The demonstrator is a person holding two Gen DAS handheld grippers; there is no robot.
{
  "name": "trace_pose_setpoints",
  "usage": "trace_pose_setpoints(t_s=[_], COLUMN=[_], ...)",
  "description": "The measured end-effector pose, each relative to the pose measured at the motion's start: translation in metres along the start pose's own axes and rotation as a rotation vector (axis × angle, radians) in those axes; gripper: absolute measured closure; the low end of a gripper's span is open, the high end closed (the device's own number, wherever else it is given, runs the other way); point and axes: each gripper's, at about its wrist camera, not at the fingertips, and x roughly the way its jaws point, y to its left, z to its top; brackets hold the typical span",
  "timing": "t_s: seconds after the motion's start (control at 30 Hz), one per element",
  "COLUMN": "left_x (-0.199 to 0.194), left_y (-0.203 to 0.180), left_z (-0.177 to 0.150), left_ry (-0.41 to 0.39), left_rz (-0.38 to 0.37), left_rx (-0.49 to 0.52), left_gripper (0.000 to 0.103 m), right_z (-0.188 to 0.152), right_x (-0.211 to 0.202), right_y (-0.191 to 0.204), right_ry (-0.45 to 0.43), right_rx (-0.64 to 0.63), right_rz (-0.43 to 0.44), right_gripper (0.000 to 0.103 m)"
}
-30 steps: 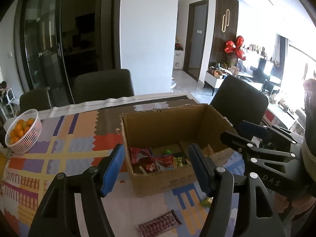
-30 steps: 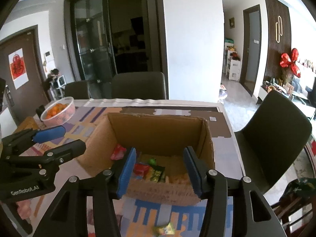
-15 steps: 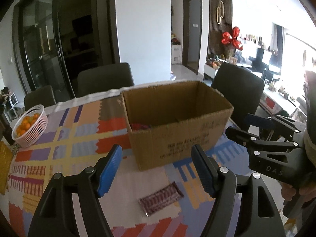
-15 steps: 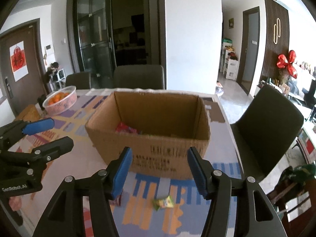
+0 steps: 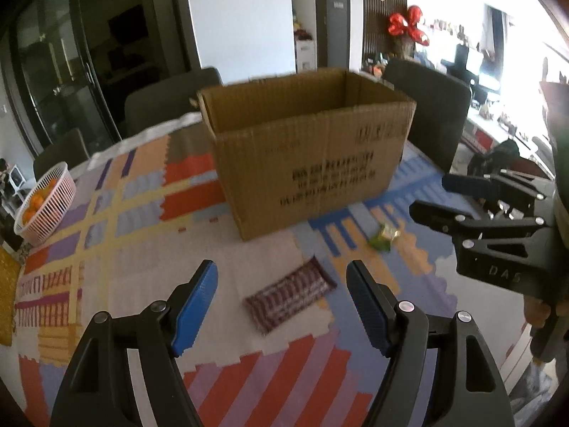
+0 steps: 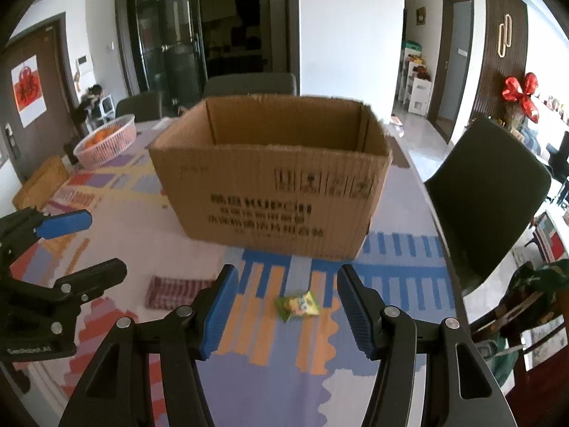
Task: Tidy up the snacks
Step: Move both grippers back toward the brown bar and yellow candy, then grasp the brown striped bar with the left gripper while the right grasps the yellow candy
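Left gripper (image 5: 282,306) jaws opening, nothing gripped, dark striped bar (image 5: 290,293) on the table (image 5: 124,270) beneath. Right gripper (image 6: 284,309) open over green candy (image 6: 298,305) (not touching). Box (image 6: 270,192) stands just behind both.

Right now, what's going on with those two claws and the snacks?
Left gripper opening, empty, over dark red snack. Right gripper open, empty, over green candy. Box behind; nothing in the way.
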Motion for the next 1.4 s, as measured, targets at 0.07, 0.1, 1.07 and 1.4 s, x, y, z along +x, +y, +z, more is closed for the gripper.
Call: trace_pose_setpoints(t_s=[0.07,0.1,1.07,1.4], left_x=[0.008,0.013,0.116,0.131], left_y=[0.000,0.000,-0.005,-0.006], left_z=[-0.006,-0.008,-0.020,-0.006], left_ry=[0.026,0.041,0.268,0.272], left_rz=[-0.005,-0.009,-0.025,-0.109], left_rx=[0.004,0.007,0.088,0.062], left_gripper=[0.029,0.029,0.028,0.037], right_z=[-0.006,-0.008,-0.035,-0.036], right_x=[0.005,0.008,0.090,0.104], right_y=[0.002,0.003,-0.011,-0.013], right_ry=[0.022,0.031,0.246,0.263], right_rx=[-0.006,-0.008,0.002,0.005], right_rz=[0.002,0.003,-0.024,-0.020], right_gripper=[0.044,0.044,0.044,0.044])
